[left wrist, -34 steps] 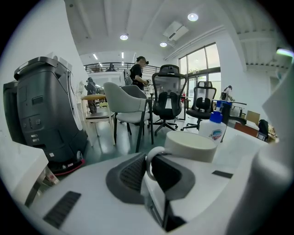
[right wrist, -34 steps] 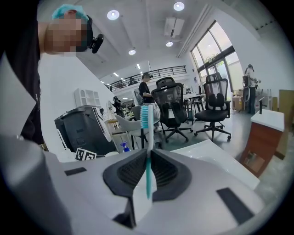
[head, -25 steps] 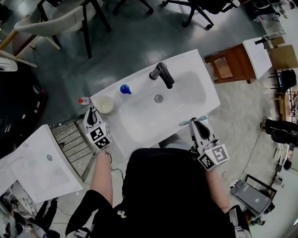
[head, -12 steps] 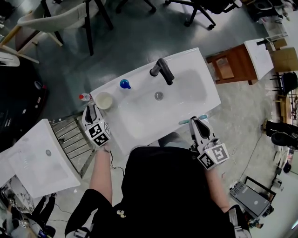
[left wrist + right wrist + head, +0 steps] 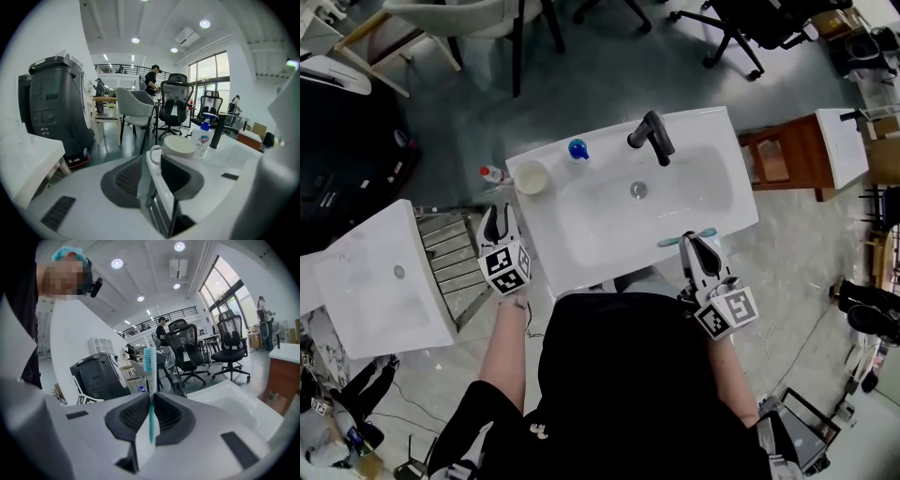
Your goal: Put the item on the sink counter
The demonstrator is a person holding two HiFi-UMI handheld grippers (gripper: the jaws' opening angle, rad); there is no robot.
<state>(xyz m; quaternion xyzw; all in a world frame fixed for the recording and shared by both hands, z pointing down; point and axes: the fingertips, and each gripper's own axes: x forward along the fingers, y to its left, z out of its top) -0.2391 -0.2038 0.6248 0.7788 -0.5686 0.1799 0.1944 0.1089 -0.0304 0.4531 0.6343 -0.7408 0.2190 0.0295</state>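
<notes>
Head view: the left gripper (image 5: 499, 225) sits at the left edge of the sink tabletop (image 5: 546, 255). The cup (image 5: 531, 177) stands on the tabletop's corner just ahead of it, not touching. The right gripper (image 5: 701, 251) is over the front right rim, with a teal toothbrush (image 5: 686, 238) crosswise at its tip.

Left gripper view: the jaws are opening, already wide, with nothing pinched. The cup stands free beyond them, beside a soap bottle (image 5: 203, 138).

Right gripper view: the jaws are clamped tight on the toothbrush handle, bristles up.
</notes>
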